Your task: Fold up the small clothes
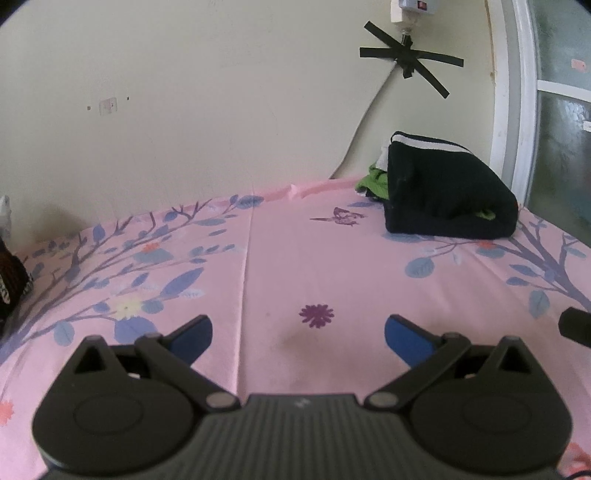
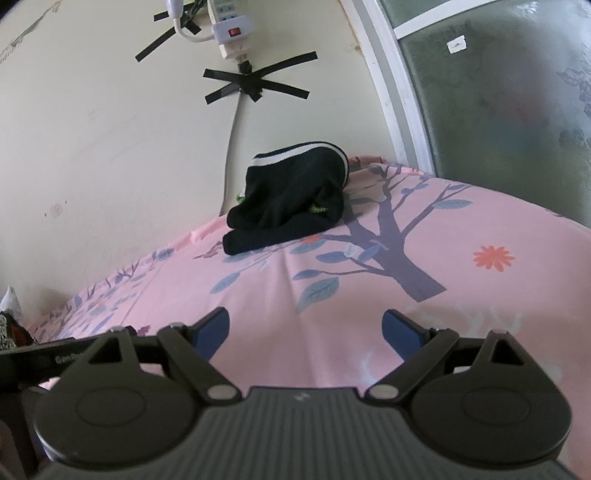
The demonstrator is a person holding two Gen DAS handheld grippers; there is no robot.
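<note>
A folded dark navy garment (image 1: 443, 188) with a white stripe lies at the far right of the pink floral sheet (image 1: 280, 266), on top of green clothing (image 1: 373, 181). It also shows in the right wrist view (image 2: 291, 195), far ahead. My left gripper (image 1: 298, 338) is open and empty, low over the bare sheet. My right gripper (image 2: 306, 332) is open and empty over the sheet (image 2: 369, 280). A dark patterned cloth (image 1: 13, 284) sits at the left edge.
A cream wall (image 1: 184, 110) runs behind the bed, with a taped cable (image 1: 406, 59) and a power strip (image 2: 232, 29). A white-framed frosted window (image 2: 498, 92) stands at the right. The left gripper's body (image 2: 44, 360) shows at lower left in the right wrist view.
</note>
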